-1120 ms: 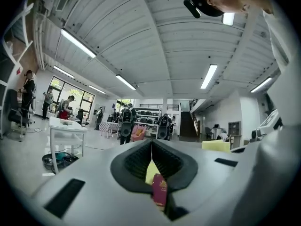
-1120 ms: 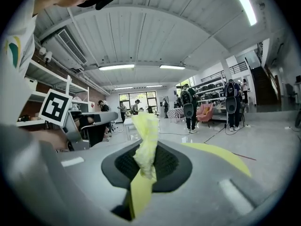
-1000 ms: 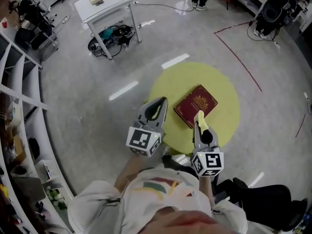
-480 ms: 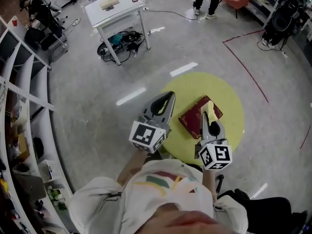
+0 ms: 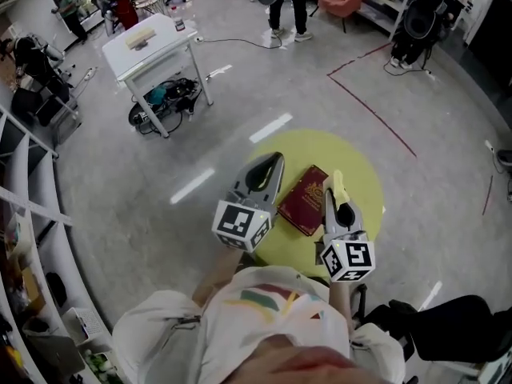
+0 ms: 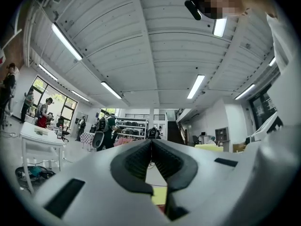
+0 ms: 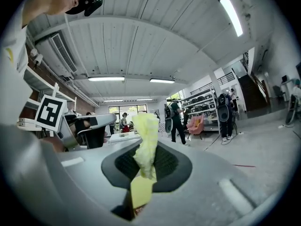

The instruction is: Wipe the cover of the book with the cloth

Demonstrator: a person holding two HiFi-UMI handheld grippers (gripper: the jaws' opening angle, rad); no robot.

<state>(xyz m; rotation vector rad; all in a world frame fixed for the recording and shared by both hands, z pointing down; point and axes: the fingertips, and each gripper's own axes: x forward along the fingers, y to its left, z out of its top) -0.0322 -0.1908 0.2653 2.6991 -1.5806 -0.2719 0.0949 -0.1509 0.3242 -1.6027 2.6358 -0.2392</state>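
Left tool [image 5: 274,160] pressed together, nothing in it. Right tool [image 5: 335,184] pinches the cloth [image 7: 146,142]. I see both clear of the book [image 5: 302,202] on the yellow surface [image 5: 364,174].

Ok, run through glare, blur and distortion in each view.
Head view: sharp, light streaks glaring on the floor. Left gripper view: fisheye, black corners, left gripper soft up close. Right gripper view: same fisheye, ceiling bowed above the cloth.
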